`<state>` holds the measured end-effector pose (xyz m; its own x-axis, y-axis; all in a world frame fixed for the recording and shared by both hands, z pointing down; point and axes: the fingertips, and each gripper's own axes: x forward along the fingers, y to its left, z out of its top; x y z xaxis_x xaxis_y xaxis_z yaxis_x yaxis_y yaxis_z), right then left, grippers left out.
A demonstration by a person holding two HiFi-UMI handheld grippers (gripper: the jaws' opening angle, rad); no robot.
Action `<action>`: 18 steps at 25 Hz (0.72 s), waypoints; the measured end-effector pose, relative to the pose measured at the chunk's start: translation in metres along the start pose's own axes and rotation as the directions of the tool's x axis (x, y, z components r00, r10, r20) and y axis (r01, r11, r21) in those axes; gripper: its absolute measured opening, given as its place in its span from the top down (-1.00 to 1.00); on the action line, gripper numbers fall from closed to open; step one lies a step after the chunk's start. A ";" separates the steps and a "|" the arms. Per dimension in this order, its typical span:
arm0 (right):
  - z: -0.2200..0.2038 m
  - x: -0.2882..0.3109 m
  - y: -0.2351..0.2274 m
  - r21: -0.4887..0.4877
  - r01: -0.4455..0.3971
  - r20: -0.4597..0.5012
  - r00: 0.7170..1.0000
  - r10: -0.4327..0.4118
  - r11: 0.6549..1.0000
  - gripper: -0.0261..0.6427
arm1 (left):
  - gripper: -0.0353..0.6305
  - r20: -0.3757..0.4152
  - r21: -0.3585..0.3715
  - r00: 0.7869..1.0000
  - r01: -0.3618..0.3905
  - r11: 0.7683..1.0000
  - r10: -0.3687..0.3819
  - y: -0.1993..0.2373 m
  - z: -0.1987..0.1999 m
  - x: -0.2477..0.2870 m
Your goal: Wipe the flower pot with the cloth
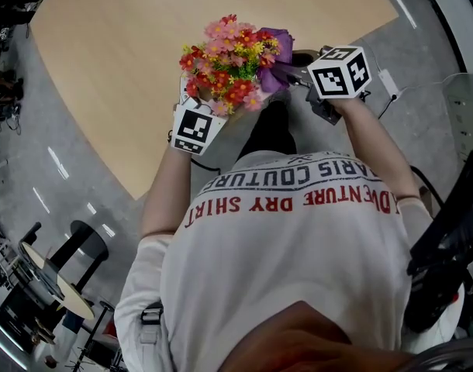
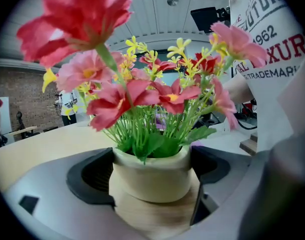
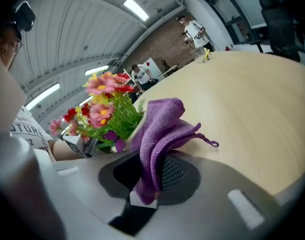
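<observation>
Clasping flower pot [image 2: 155, 176] between wide-set left fingers [image 2: 90, 176], right fingers [image 3: 180, 176] pinching purple cloth [image 3: 162, 129], near the flowers [image 3: 105, 109]

Cream, round-bellied flower pot [image 2: 152, 176] with a wood-toned lower part, upright, gripped on both sides by the pads of the left gripper [image 2: 151, 174]. Filled with a dense bunch of artificial flowers [image 1: 233, 60] on green stems, pink, red and small yellow blooms, spreading wide above the rim and hiding the pot in the head view. Purple microfibre cloth [image 3: 160, 134], bunched and folded over, pinched at its lower end in the right gripper [image 3: 152, 176], free part standing up, small loop at one corner. In the head view, cloth [image 1: 277, 60] just beside the right side of the flowers
</observation>
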<state>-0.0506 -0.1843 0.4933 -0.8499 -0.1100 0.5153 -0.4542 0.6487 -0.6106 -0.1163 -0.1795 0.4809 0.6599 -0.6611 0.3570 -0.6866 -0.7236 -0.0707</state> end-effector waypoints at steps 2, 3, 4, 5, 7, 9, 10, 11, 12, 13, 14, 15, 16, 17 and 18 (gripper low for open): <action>-0.006 0.007 -0.010 -0.061 0.069 -0.061 0.996 -0.072 0.996 0.79 | -0.60 -0.002 0.002 1.000 0.003 1.000 -0.003 0.000 -0.001 0.000; -0.009 0.010 -0.014 -0.089 0.098 -0.090 0.990 -0.106 0.991 0.79 | -0.60 -0.004 0.002 1.000 0.005 1.000 -0.005 0.000 -0.001 -0.001; -0.012 0.012 -0.016 -0.107 0.120 -0.113 0.985 -0.132 0.987 0.79 | -0.60 -0.005 0.004 1.000 0.007 1.000 -0.007 0.000 -0.001 -0.002; -0.013 0.013 -0.018 -0.113 0.132 -0.129 0.981 -0.147 0.985 0.79 | -0.60 -0.006 0.006 1.000 0.010 1.000 -0.010 0.000 -0.001 -0.002; -0.014 0.013 -0.019 -0.104 0.137 -0.140 0.979 -0.151 0.985 0.79 | -0.60 -0.011 0.016 1.000 0.024 1.000 -0.024 -0.001 -0.001 -0.002; -0.015 0.011 -0.018 -0.084 0.131 -0.125 0.982 -0.141 0.988 0.78 | -0.60 -0.023 0.019 0.999 0.043 0.999 -0.043 -0.001 -0.002 -0.001; -0.015 0.008 -0.017 -0.070 0.127 -0.105 0.985 -0.134 0.989 0.78 | -0.60 -0.028 0.011 0.998 0.050 0.999 -0.050 -0.002 -0.003 -0.001; -0.015 0.004 -0.016 -0.053 0.126 -0.079 0.988 -0.130 0.991 0.78 | -0.60 -0.030 -0.004 0.998 0.053 0.999 -0.053 -0.002 -0.003 -0.001; -0.014 0.000 -0.016 -0.035 0.128 -0.052 0.990 -0.130 0.991 0.78 | -0.60 -0.029 -0.025 0.998 0.047 0.999 -0.048 -0.001 -0.004 -0.002; -0.014 -0.006 -0.017 -0.020 0.134 -0.029 0.991 -0.134 0.991 0.78 | -0.61 -0.024 -0.051 0.999 0.033 0.998 -0.034 0.002 -0.004 -0.004; -0.015 -0.012 -0.018 -0.009 0.143 -0.010 0.990 -0.143 0.990 0.78 | -0.61 -0.017 -0.085 1.000 0.012 0.996 -0.013 0.004 -0.004 -0.007; -0.017 -0.019 -0.018 0.001 0.155 0.004 0.988 -0.155 0.988 0.78 | -0.65 -0.012 -0.126 1.000 -0.013 0.992 0.012 0.005 -0.003 -0.011; -0.020 -0.025 -0.018 0.010 0.167 0.015 0.986 -0.167 0.986 0.78 | -0.71 -0.015 -0.167 0.999 -0.042 0.985 0.040 0.004 -0.003 -0.017; -0.024 -0.033 -0.017 0.021 0.177 0.025 0.984 -0.177 0.984 0.78 | -0.74 -0.025 -0.198 0.997 -0.075 0.977 0.072 0.001 -0.004 -0.022; -0.027 -0.040 -0.016 0.030 0.184 0.035 0.982 -0.186 0.982 0.78 | -0.75 -0.037 -0.219 0.993 -0.115 0.969 0.110 -0.002 -0.005 -0.027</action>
<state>-0.0022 -0.1696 0.4984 -0.7597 -0.2547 0.5983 -0.6111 0.5940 -0.5231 -0.1337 -0.1595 0.4759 0.5689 -0.7288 0.3810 -0.8080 -0.5816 0.0939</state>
